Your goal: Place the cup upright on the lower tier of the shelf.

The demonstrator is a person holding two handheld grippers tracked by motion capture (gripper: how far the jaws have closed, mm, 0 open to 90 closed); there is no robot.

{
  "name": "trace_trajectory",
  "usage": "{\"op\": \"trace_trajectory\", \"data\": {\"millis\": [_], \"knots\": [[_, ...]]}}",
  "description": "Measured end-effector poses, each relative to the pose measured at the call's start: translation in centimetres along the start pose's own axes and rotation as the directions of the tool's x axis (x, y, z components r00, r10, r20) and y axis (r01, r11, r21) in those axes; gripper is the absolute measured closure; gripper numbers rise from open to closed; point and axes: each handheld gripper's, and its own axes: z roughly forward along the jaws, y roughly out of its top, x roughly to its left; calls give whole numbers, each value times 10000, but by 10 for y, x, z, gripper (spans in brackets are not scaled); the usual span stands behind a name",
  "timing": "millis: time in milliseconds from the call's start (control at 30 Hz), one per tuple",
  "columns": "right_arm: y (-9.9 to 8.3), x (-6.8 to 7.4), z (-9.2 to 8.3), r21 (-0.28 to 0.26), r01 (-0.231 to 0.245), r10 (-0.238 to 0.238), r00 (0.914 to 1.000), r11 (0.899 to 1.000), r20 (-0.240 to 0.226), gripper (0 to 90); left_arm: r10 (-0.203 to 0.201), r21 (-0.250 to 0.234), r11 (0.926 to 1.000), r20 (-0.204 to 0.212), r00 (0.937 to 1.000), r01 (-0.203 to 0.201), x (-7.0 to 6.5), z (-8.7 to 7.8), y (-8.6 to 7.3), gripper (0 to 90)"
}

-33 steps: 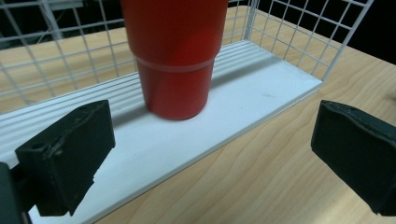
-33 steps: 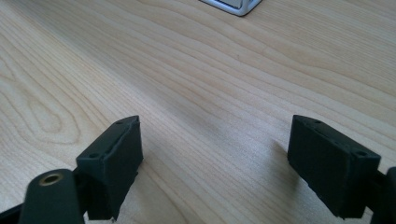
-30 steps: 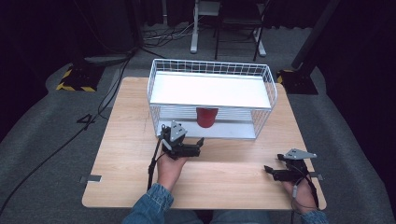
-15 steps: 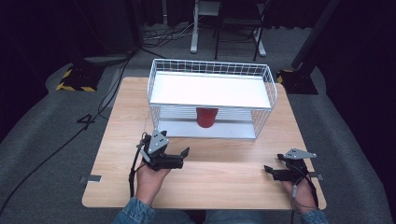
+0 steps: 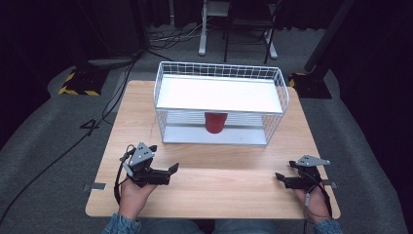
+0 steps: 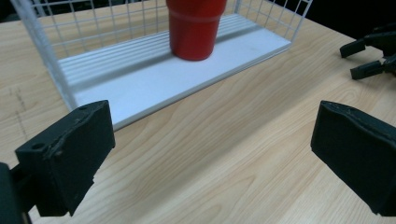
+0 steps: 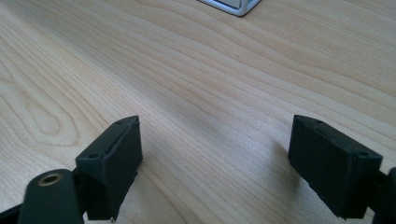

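A red cup stands upright on the lower shelf of a white wire rack at the back of the wooden table; in the left gripper view the red cup is ahead on the white shelf. My left gripper hovers open at the front left, well short of the rack, nothing between its jaws. My right gripper rests open at the front right over bare wood, also empty.
The rack has a white upper shelf over the cup, with wire walls around it. The rack's corner shows at the top of the right gripper view. The right gripper appears far off in the left gripper view. Cables trail off the table's left edge.
My left gripper has drawn back from the rack front toward the person and to the left, empty. The cup stays on the shelf. The right gripper has not moved.
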Motion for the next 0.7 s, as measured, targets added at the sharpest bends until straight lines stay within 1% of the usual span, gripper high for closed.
{"op": "trace_trajectory", "data": {"millis": [67, 100, 133, 167, 200, 233, 333, 367, 400, 467, 500, 567, 633, 667, 700], "knots": [[0, 0, 0, -6, 10, -10, 10000, 10000, 2, 180, -18, 85, 10000, -30, 10000, 18, 2, -2, -2, 2], [0, 0, 0, -6, 10, -10, 10000, 10000, 1, 180, 15, 151, 9999, -113, 9999, -14, 4, -4, -5, 2], [0, 0, 0, -6, 10, -10, 10000, 10000, 2, 180, 10, 272, 9996, -139, 9999, -6, 6, -5, -8, 2], [0, 0, 0, -4, 8, -8, 10000, 10000, 2, 180, -32, 507, 9987, -176, 9998, 41, 10, -8, -14, 3], [0, 0, 0, -4, 8, -8, 10000, 10000, 2, 180, -32, 507, 9987, -176, 9998, 41, 10, -8, -14, 4], [0, 0, 0, -8, 11, -11, 10000, 10000, 2, 180, -46, 605, 9981, -217, 9998, 59, 12, -10, -18, 4], [0, 0, 0, -7, 11, -11, 10000, 10000, 2, 180, -175, 792, 9967, -324, 9993, 200, 18, -14, -26, 5], [0, 0, 0, -7, 11, -11, 10000, 10000, 1, 180, -250, 932, 9953, -344, 9991, 281, 22, -16, -31, 6], [0, 0, 0, -7, 11, -11, 10000, 10000, 1, 180, -250, 932, 9953, -344, 9991, 281, 22, -16, -31, 9], [0, 0, 0, -6, 10, -10, 10000, 10000, 1, 180, -306, 1331, 9906, -80, 9995, 314, 29, -16, -37, 15], [0, 0, 0, -6, 10, -10, 10000, 10000, 1, 180, -306, 1331, 9906, -80, 9995, 314, 29, -16, -37, 17], [0, 0, 0, -5, 11, -11, 10000, 10000, 1, 180, -375, 1684, 9851, 57, 9993, 360, 33, -15, -42, 19], [0, 0, 0, -7, 9, -9, 10000, 10000, 2, 180, -367, 1923, 9807, 43, 9993, 352, 37, -14, -48, 19], [0, 0, 0, -5, 7, -7, 10000, 10000, 0, 180, -563, 2119, 9757, -4, 9984, 551, 41, -12, -54, 18], [0, 0, 0, -5, 7, -7, 10000, 10000, 0, 180, -563, 2119, 9757, -4, 9984, 551, 41, -12, -54, 18]]}}
